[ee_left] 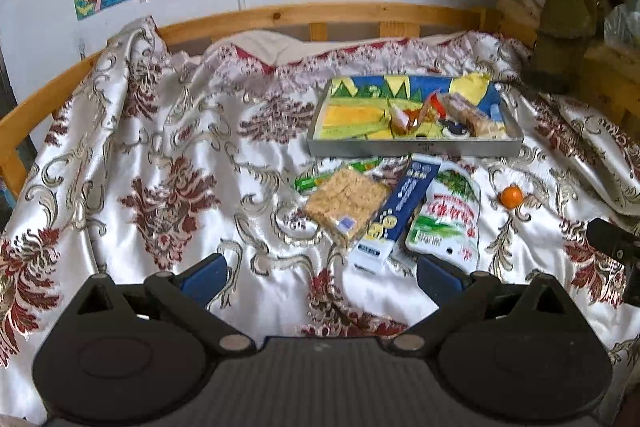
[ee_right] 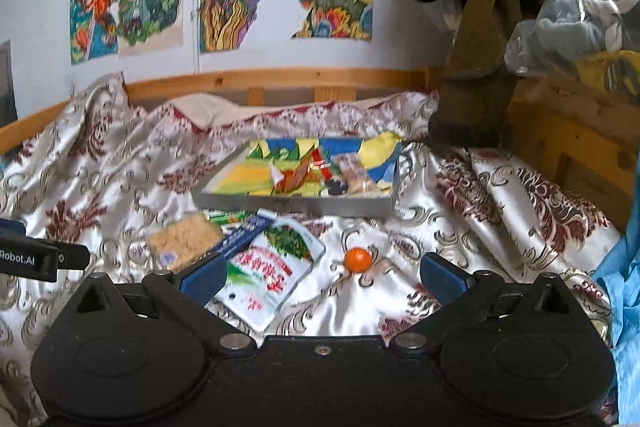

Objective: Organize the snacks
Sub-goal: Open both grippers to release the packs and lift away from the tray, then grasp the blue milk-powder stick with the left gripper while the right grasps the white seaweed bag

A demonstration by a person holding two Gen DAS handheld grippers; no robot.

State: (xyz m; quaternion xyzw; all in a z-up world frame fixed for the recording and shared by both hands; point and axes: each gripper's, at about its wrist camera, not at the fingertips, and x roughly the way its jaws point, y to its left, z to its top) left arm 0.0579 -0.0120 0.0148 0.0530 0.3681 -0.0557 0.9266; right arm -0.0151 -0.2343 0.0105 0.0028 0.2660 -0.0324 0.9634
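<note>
Ahead of the empty, spread right claw (ee_right: 320, 273) lies the orange ball (ee_right: 358, 259).

Soft even indoor light, sheen on the satin bedspread (ee_left: 224, 155), slight blur, fisheye bending at edges

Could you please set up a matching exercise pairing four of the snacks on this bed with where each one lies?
Things:
1. orange ball
2. crispy rice cake pack
3. blue carton
4. red-wrapped snack

Places:
A. inside the metal tray
B. alone on the bedspread, right of the white and green pouch
C. between the rice cake pack and the white and green pouch
D. leftmost of the loose packs, partly over a green packet

Pairs: 1-B, 2-D, 3-C, 4-A
</note>
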